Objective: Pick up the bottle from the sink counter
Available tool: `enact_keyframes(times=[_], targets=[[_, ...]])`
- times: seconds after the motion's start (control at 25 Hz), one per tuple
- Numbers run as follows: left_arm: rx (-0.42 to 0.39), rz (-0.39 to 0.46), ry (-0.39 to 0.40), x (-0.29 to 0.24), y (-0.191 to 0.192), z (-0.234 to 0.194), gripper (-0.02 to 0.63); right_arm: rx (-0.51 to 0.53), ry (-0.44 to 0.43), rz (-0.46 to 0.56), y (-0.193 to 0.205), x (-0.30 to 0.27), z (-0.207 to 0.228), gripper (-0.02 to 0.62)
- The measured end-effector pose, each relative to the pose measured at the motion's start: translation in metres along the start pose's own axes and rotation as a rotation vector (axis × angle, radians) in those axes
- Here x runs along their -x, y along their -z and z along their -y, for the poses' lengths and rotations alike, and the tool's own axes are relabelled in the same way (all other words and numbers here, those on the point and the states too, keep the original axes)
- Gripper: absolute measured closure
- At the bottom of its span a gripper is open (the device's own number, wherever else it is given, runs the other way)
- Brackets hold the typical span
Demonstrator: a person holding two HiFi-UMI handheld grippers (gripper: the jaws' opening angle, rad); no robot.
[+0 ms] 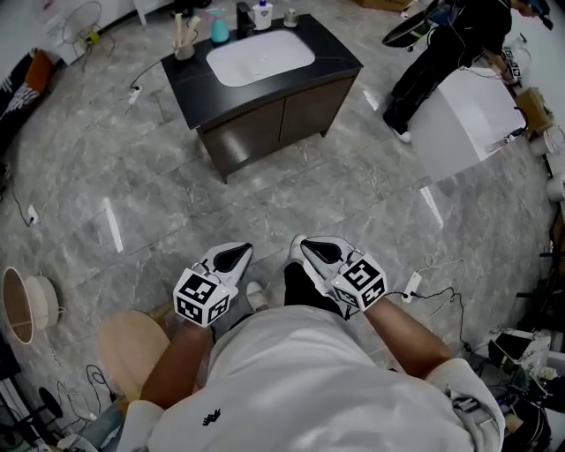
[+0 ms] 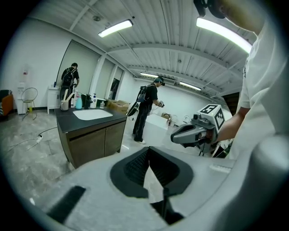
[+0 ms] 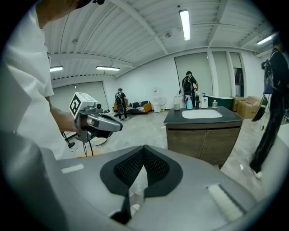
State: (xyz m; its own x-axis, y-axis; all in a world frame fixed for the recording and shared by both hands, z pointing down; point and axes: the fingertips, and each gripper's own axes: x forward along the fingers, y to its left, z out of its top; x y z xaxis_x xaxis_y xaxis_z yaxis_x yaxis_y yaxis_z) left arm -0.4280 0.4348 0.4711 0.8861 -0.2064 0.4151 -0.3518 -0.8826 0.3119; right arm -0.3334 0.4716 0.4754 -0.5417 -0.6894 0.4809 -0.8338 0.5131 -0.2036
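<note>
1. Both grippers are seen closed and empty in the head view: the left gripper (image 1: 237,254) and the right gripper (image 1: 309,247) are held side by side at waist level, over bare floor. The sink counter (image 1: 340,55) stands well apart, ahead. A teal bottle (image 1: 220,29) and a white bottle (image 1: 261,15) stand upright behind the basin; which one is meant cannot be told.

2. In the left gripper view, the left gripper's (image 2: 148,151) jaws are shut tip to tip, with nothing between them. The teal bottle (image 2: 78,103) and the white bottle (image 2: 94,100) are seen far off on the counter's back edge.

3. In the right gripper view, the right gripper's (image 3: 144,151) jaws are likewise pressed together and hold nothing. Both the teal bottle (image 3: 189,103) and the white bottle (image 3: 204,101) are seen beyond the basin.

4. The approach is judged to be the step in hand. The counter should be walked up to first and 1 gripper's jaws opened before the reach. The bottle should probably be taken from the side at mid-body, so that its close neighbours are not knocked.
</note>
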Motion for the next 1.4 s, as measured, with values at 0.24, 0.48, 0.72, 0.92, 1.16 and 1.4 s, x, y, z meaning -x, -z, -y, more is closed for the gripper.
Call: enact_keyframes(times=[0.24, 0.48, 0.72, 0.92, 1.16, 1.4], targets=[[0.004, 0.033, -0.013, -0.063, -0.056, -0.026, 0.472, -0.007, -0.017, 0.028, -0.015, 0.000, 0.071, 0.584], [-0.018, 0.072, -0.020, -0.143, -0.132, -0.052, 0.323, 0.010, -0.056, 0.036, -0.032, 0.004, 0.146, 0.583], [-0.042, 0.104, -0.039, -0.217, -0.192, -0.068, 0.234, -0.025, -0.057, 0.046, -0.038, 0.021, 0.217, 0.584], [-0.048, 0.074, -0.033, -0.271, -0.213, -0.070, 0.188, -0.062, -0.024, 0.053, -0.034, 0.036, 0.267, 0.583], [-0.045, 0.059, -0.031, -0.318, -0.238, -0.094, 0.165, -0.115, 0.025, 0.076, -0.039, 0.039, 0.314, 0.583], [-0.051, 0.085, -0.017, -0.362, -0.269, -0.135, 0.163, -0.127, 0.080, 0.062, -0.050, 0.025, 0.362, 0.583]])
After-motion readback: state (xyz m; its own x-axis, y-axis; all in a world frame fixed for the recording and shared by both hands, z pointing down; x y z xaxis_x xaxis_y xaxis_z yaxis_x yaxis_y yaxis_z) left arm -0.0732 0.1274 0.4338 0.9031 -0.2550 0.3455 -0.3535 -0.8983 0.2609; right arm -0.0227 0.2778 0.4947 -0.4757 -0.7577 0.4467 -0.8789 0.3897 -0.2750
